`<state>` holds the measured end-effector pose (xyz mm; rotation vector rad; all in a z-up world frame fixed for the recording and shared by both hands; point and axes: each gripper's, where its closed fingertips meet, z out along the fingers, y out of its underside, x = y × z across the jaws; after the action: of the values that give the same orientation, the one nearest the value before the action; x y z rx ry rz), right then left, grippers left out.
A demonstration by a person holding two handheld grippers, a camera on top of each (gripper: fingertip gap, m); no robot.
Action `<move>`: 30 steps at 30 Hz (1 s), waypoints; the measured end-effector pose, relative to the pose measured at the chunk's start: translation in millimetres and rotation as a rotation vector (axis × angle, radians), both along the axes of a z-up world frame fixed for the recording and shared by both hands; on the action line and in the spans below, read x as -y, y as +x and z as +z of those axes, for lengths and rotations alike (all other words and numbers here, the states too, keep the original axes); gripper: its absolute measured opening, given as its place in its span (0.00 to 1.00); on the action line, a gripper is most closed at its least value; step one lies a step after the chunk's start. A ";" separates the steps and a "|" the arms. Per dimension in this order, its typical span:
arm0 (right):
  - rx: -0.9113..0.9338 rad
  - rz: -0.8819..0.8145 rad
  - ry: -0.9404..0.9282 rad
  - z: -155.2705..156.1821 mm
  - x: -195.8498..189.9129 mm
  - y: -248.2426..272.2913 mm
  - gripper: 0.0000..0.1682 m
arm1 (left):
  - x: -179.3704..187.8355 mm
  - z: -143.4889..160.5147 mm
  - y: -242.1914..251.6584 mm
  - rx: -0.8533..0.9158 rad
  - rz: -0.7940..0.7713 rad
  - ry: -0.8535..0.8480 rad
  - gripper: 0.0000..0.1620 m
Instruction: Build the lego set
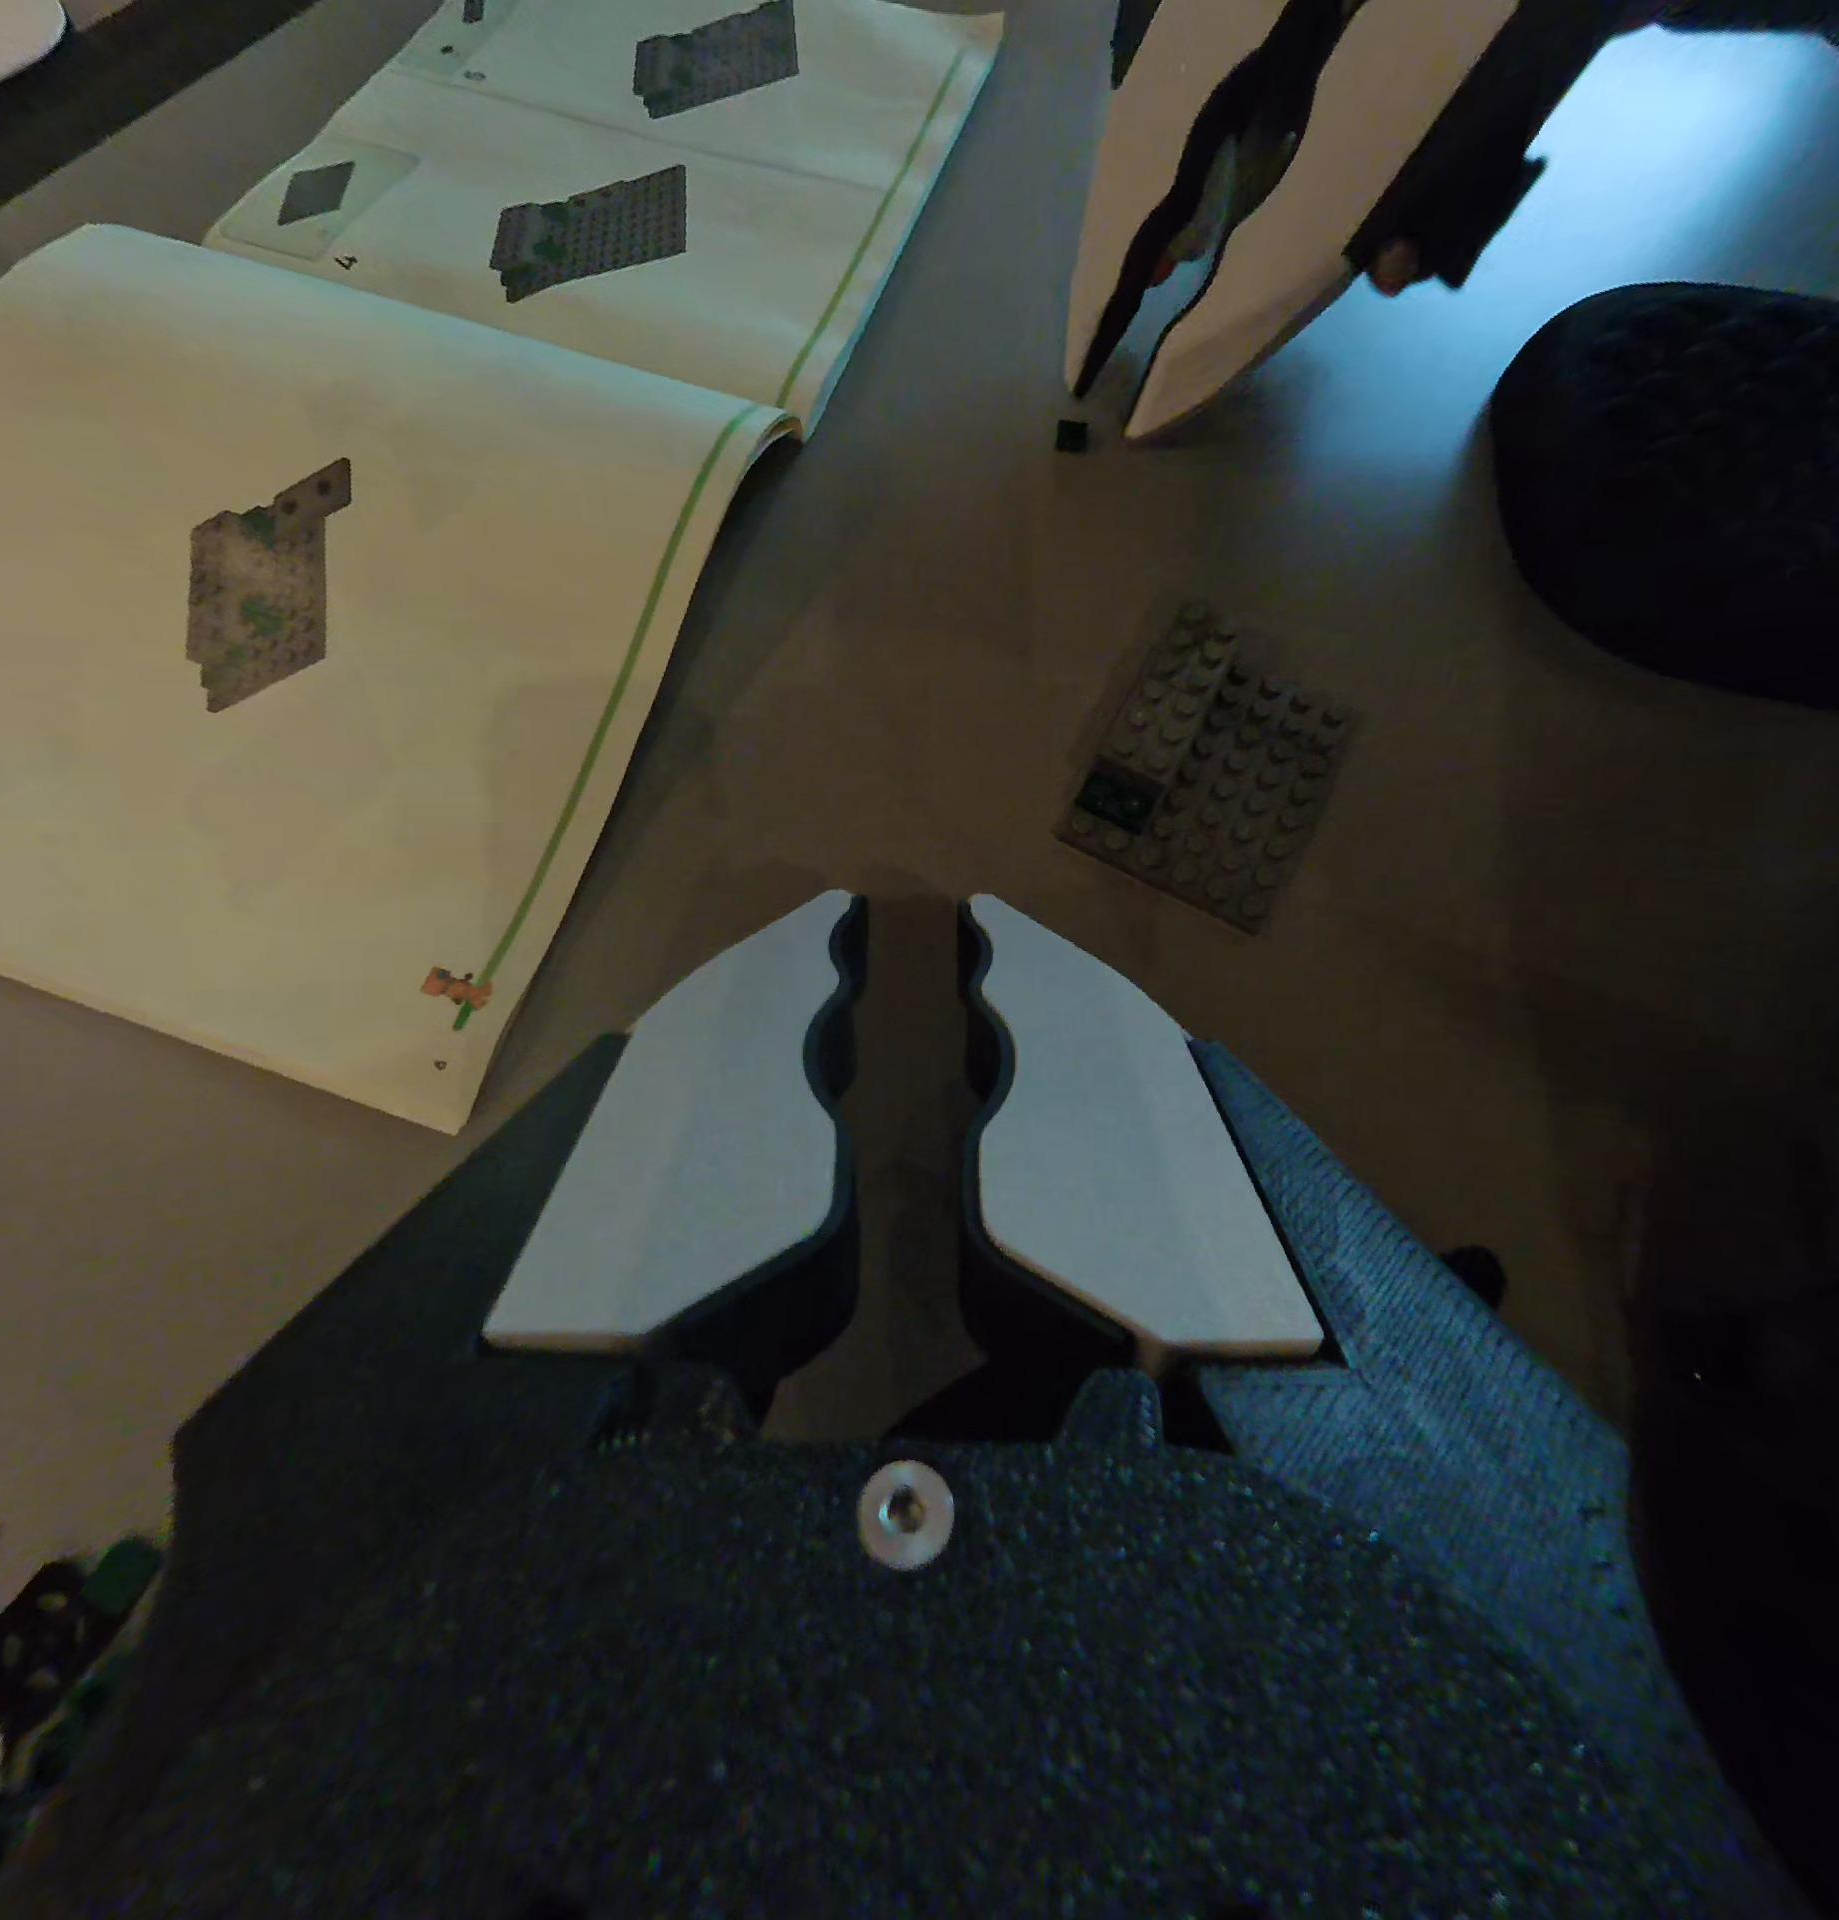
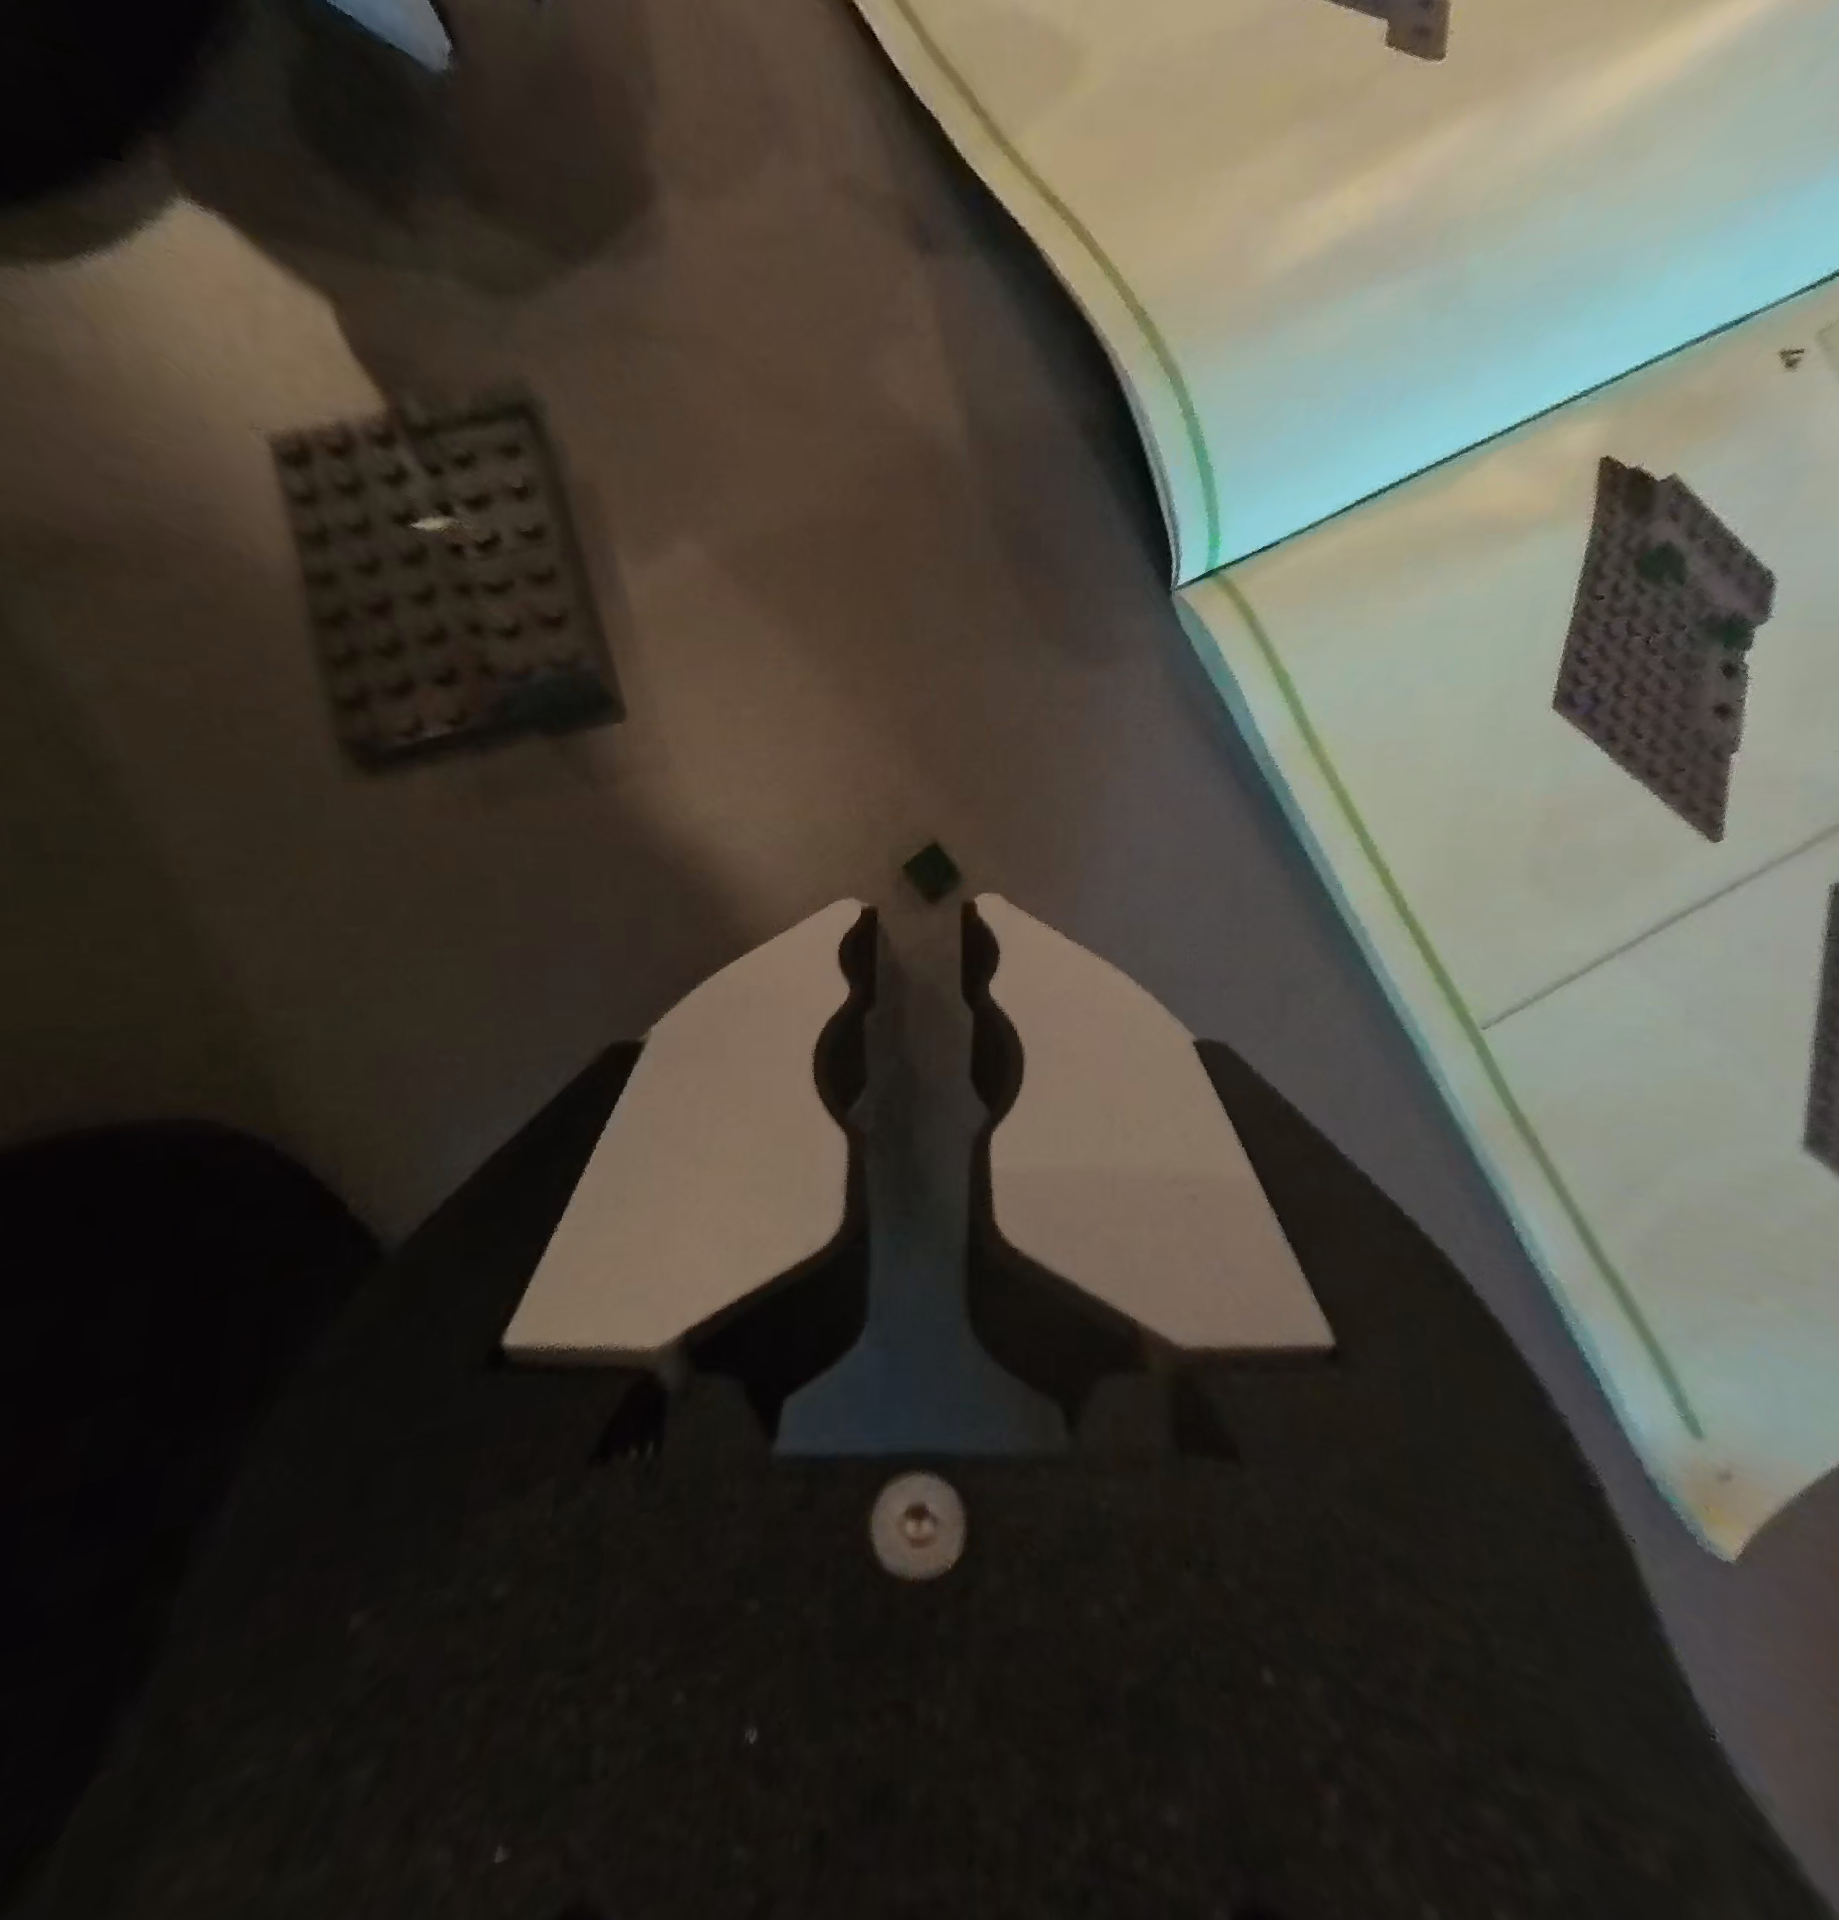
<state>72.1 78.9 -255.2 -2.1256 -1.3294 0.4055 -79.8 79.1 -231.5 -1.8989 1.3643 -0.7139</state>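
Note:
A grey studded baseplate with a small dark green piece at its near left corner lies on the brown table; it also shows in the right wrist view. A tiny dark green brick lies on the table just beyond my right gripper's fingertips, and shows in the left wrist view. My right gripper is open and empty, seen from afar in the left wrist view. My left gripper is open and empty above bare table, left of the baseplate.
An open instruction booklet lies at the left, also in the right wrist view. A dark textured rounded object sits at the right. Loose pieces lie at the lower left corner. My hands' fingertips stand some 15 cm from each other.

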 end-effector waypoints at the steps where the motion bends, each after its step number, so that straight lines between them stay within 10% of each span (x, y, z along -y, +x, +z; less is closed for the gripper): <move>1: 0.003 -0.001 0.001 -1.1 -0.7 -0.5 0.09 | -0.1 0.4 -0.1 0.001 0.001 0.004 0.10; 15: -0.070 -0.048 -0.025 -1.9 -8.2 -14.5 0.02 | -8.8 12.8 -10.8 0.038 0.066 0.041 0.10; 30: -0.243 -0.147 0.049 21.5 4.6 -14.9 0.04 | -70.4 1.9 -151.0 -0.119 0.444 0.080 0.16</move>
<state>57.1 74.3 -233.7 -2.0434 -1.0297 0.5450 -230.8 149.5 -229.6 -2.1052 0.9671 -0.3249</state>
